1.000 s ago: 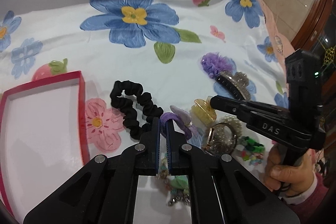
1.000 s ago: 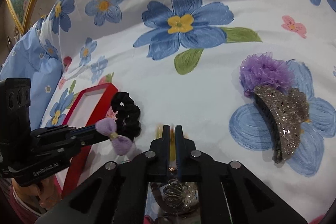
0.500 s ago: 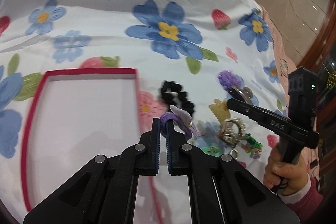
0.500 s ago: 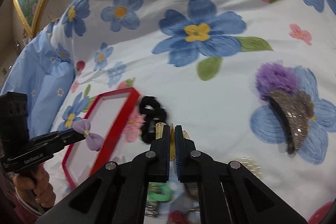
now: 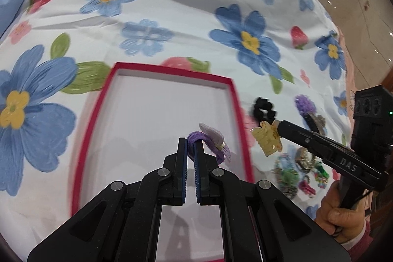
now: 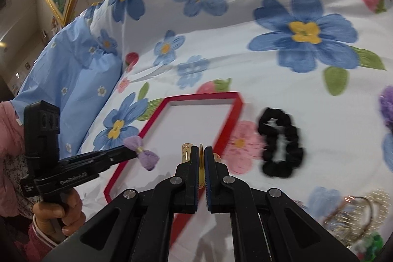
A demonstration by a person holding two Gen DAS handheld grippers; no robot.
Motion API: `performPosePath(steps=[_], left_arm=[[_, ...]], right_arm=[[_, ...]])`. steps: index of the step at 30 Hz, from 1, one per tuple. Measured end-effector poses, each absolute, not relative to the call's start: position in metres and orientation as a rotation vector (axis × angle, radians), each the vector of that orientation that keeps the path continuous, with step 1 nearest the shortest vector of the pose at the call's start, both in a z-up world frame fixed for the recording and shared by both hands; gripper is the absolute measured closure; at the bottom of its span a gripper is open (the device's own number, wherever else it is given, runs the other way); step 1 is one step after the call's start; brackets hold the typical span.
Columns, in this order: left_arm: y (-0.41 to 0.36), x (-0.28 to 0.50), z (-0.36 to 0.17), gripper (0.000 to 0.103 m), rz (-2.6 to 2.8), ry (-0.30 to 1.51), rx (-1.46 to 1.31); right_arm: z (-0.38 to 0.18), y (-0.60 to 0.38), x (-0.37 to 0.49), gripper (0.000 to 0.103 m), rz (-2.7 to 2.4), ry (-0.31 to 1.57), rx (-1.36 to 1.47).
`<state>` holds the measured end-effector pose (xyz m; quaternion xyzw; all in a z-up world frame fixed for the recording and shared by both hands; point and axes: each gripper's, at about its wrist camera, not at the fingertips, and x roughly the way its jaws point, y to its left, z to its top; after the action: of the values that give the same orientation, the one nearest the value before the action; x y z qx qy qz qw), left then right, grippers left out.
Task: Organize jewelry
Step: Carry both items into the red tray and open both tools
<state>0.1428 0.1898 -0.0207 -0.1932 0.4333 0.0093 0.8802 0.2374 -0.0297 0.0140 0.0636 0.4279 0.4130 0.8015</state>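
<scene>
Moved: both hand-held grippers have carried their pieces from the heap over toward the red box point(image 5: 157, 129).
Left hand-held gripper point(image 5: 191, 141): clamped on the purple bow tie point(image 5: 213, 141), above the box's white floor.
Right hand-held gripper point(image 6: 202, 151): shut on the yellow clip point(image 5: 267, 138), just beside the box's right rim.
Meaning: likely release is next; box holds nothing.
Farther: black scrunchie point(image 6: 281, 143) and the remaining jewelry heap point(image 5: 299, 168) lie on the bed point(image 5: 172, 23).

Left tongs point(image 5: 191, 143) clamped shut, angled steeply down. Right tongs point(image 6: 202, 151) likewise shut, tilted down. A hand point(image 5: 337, 215) grips each handle, near edge.
</scene>
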Motion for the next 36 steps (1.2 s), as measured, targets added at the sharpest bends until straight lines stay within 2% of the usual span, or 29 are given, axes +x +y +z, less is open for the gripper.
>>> performPosePath(steps=[13,26,30,32,36], left_arm=[[0.235,0.177,-0.061,0.099,0.083,1.014,-0.411],[0.244,0.187,-0.083,0.097,0.118,1.063,-0.424],[0.247,0.186,-0.083,0.091,0.132,1.062,-0.428],[0.247,0.185,-0.081,0.076,0.140,1.058,-0.426],[0.248,0.182,-0.076,0.074,0.152,1.046,-0.418]], right_arm=[[-0.014,0.053,0.253,0.099,0.926,0.976,0.023],[-0.036,0.063,0.263,0.099,0.891,1.023,-0.048],[-0.037,0.062,0.264,0.094,0.893,1.026,-0.039],[-0.037,0.063,0.264,0.094,0.893,1.027,-0.036],[-0.036,0.063,0.265,0.092,0.892,1.031,-0.023]])
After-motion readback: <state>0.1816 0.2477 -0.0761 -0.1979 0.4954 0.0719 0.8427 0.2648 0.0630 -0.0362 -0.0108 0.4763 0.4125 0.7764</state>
